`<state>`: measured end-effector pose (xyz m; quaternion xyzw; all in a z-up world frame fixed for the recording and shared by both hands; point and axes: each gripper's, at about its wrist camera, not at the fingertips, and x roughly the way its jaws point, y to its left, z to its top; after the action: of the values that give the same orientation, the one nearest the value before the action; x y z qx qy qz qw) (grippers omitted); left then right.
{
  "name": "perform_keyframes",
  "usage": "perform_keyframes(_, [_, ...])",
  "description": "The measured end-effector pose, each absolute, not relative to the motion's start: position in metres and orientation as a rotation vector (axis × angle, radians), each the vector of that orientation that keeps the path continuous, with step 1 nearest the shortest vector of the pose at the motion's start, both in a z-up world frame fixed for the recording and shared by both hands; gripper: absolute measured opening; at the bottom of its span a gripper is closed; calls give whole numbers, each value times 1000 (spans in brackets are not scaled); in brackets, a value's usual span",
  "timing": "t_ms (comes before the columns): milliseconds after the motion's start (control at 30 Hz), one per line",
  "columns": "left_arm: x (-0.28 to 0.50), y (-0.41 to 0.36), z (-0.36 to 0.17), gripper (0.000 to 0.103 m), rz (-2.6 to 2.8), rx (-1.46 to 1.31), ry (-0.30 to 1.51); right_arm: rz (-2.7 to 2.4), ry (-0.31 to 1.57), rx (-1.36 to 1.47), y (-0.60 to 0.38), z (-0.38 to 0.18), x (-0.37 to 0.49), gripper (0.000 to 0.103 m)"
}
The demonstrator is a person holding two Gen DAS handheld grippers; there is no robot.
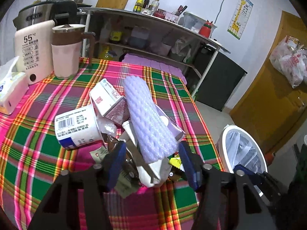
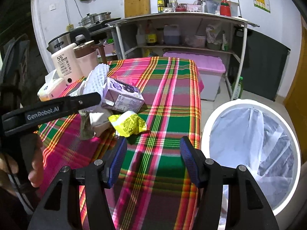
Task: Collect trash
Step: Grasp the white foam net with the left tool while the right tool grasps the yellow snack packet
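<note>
A heap of trash lies on the plaid tablecloth (image 1: 38, 153): a purple foam net sleeve (image 1: 149, 120), a white yogurt cup (image 1: 76, 128), a red-and-white card box (image 1: 111, 101), a white pouch (image 1: 151, 172) and a yellow wrapper (image 1: 175, 161). My left gripper (image 1: 152, 163) stands open astride the near end of the heap, with the sleeve's end and the pouch between its blue pads, which do not visibly press on them. My right gripper (image 2: 153, 159) is open over bare cloth, just short of the yellow wrapper (image 2: 128, 123). A white bin (image 2: 249, 153) with a liner stands to the right, below the table edge.
At the table's back left stand a cream kettle (image 1: 32, 51), a pink jug (image 1: 66, 51) and a tissue pack (image 1: 11, 90). Beyond are a metal shelf unit (image 2: 182, 38) and a pink-lidded box (image 2: 207, 65). A hand (image 2: 36, 164) holds the left gripper's handle.
</note>
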<state>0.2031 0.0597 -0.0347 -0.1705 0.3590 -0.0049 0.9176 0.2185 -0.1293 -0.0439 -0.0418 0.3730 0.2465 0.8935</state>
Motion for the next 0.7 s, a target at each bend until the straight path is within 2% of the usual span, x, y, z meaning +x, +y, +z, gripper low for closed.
perform_keyframes(100, [200, 60, -37, 33, -15, -342, 733, 522, 771, -80, -126, -44, 223, 58])
perform_keyframes(200, [196, 62, -38, 26, -28, -343, 731, 540, 775, -75, -120, -44, 229, 58])
perform_keyframes(400, [187, 70, -39, 20, -30, -335, 717, 587, 807, -62, -102, -49, 242, 58])
perform_keyframes(700, [168, 81, -38, 18, -29, -329, 697, 629, 871, -62, -83, -65, 262, 58])
